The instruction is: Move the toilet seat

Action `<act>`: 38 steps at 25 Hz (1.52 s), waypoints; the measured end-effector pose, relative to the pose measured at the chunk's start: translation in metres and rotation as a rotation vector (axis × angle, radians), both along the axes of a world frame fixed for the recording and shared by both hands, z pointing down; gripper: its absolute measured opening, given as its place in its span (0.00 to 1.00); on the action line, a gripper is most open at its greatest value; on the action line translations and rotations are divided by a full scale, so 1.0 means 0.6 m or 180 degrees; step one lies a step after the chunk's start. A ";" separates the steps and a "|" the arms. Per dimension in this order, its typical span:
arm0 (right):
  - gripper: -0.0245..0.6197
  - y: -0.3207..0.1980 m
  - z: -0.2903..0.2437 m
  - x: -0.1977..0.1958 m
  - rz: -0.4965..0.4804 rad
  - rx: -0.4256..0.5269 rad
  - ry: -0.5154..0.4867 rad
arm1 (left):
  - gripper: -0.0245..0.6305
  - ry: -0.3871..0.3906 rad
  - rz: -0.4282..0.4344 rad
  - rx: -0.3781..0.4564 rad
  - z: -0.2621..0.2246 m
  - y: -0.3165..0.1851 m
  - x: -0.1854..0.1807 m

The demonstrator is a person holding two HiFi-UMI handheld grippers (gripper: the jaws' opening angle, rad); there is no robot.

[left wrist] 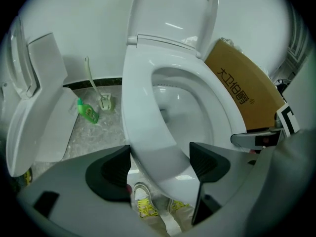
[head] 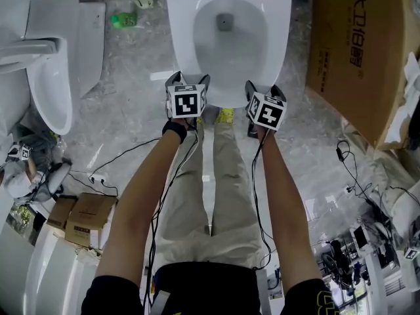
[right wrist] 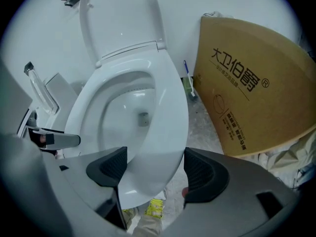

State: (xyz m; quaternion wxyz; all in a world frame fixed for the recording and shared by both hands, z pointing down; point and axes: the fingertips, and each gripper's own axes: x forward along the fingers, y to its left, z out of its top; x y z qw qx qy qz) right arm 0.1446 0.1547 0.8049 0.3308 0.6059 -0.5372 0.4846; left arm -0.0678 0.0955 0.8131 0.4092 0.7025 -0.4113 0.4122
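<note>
The white toilet seat [head: 279, 38] lies down over the bowl [head: 226, 38], and the lid [left wrist: 173, 14] stands upright behind it. Both grippers are at the seat's front edge. In the left gripper view, my left gripper [left wrist: 160, 162] has the seat's front left [left wrist: 148, 122] filling the gap between its dark pads [left wrist: 111, 172], which touch it on both sides. In the right gripper view, my right gripper [right wrist: 155, 167] holds the front right of the seat [right wrist: 163, 132] the same way, pads [right wrist: 205, 174] against its edges. From the head view, the left gripper [head: 190, 79] and right gripper [head: 264, 89] sit side by side.
A large cardboard box [head: 354, 51] leans close on the toilet's right. A second white toilet [head: 52, 77] stands at the left. A green bottle [head: 123, 20] and a brush [left wrist: 96, 90] lie by the wall. Cables [head: 105, 169] and small boxes [head: 85, 215] litter the floor behind.
</note>
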 end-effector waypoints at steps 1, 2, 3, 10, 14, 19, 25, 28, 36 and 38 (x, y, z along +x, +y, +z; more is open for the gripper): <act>0.62 0.001 0.000 0.001 0.0021 -0.0003 0.0012 | 0.63 -0.0026 -0.0002 0.0018 0.003 0.001 0.000; 0.62 0.001 0.000 0.001 0.0045 -0.0006 0.0019 | 0.63 -0.0049 -0.0012 0.0025 0.007 0.003 0.000; 0.61 0.002 -0.001 0.001 0.0069 -0.0007 0.0023 | 0.63 -0.0066 -0.0032 0.0025 0.010 0.004 -0.001; 0.60 0.003 -0.002 0.004 0.0134 -0.0018 0.0058 | 0.58 -0.0089 -0.0110 -0.0007 0.009 0.000 -0.002; 0.59 0.003 -0.005 0.002 0.0130 -0.0016 0.0085 | 0.58 -0.0079 -0.0143 -0.0027 0.004 -0.002 -0.003; 0.59 0.003 -0.016 0.001 0.0048 0.0038 0.0048 | 0.58 -0.0005 -0.0190 -0.0005 -0.017 -0.008 -0.001; 0.59 0.003 -0.041 0.001 0.0047 0.0079 0.0006 | 0.59 0.0013 -0.0242 -0.0009 -0.041 -0.007 0.000; 0.58 0.002 -0.057 0.003 0.0071 0.0087 0.0010 | 0.58 0.0022 -0.0216 -0.0025 -0.057 -0.006 0.002; 0.57 -0.002 -0.105 0.002 0.0091 0.0174 -0.0009 | 0.57 -0.0034 -0.0258 0.0058 -0.096 -0.011 0.000; 0.57 -0.005 -0.119 0.001 0.0111 0.0207 -0.0004 | 0.54 -0.0043 -0.0283 0.0093 -0.105 -0.014 -0.003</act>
